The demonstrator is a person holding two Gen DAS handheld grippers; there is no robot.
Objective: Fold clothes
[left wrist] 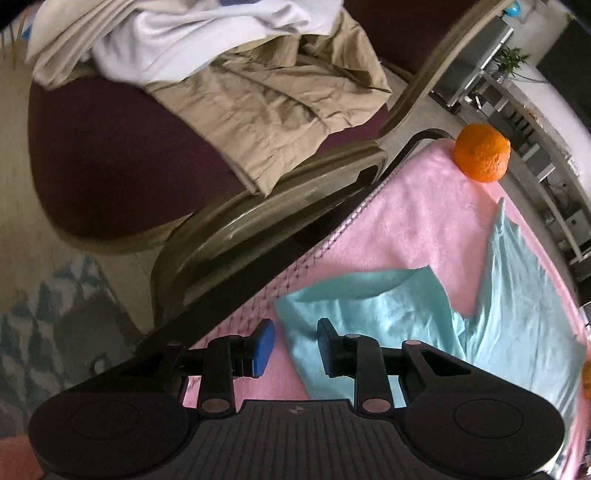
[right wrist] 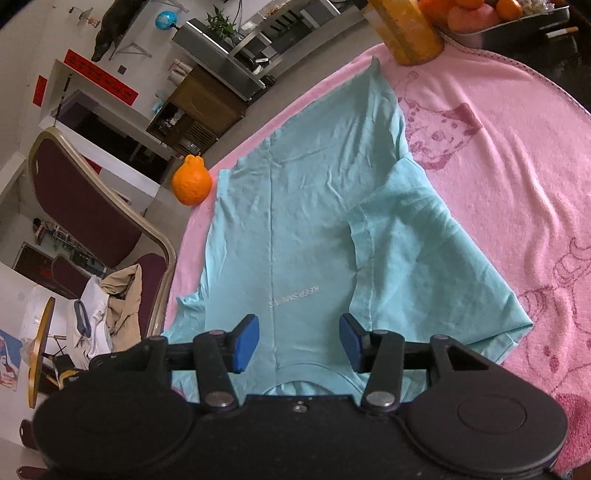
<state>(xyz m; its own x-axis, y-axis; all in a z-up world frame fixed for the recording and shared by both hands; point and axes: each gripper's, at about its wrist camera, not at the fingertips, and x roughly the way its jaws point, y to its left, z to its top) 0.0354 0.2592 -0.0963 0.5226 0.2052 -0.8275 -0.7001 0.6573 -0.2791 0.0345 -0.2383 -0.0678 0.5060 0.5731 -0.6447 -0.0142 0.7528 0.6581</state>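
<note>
A light teal T-shirt [right wrist: 314, 229] lies on a pink blanket [right wrist: 498, 155], with its right sleeve side folded inward over the body. It also shows in the left wrist view [left wrist: 388, 314], with a sleeve spread at the left. My left gripper [left wrist: 295, 345] is open and empty, just above the sleeve's edge near the blanket's border. My right gripper [right wrist: 299, 341] is open and empty, above the shirt near its collar.
An orange [left wrist: 482, 152] sits at the blanket's corner, also seen in the right wrist view [right wrist: 192, 181]. A maroon chair [left wrist: 110, 155] beside the table holds beige and white clothes [left wrist: 258, 92]. A yellow bottle [right wrist: 406, 29] and a fruit tray [right wrist: 509, 18] stand at the far edge.
</note>
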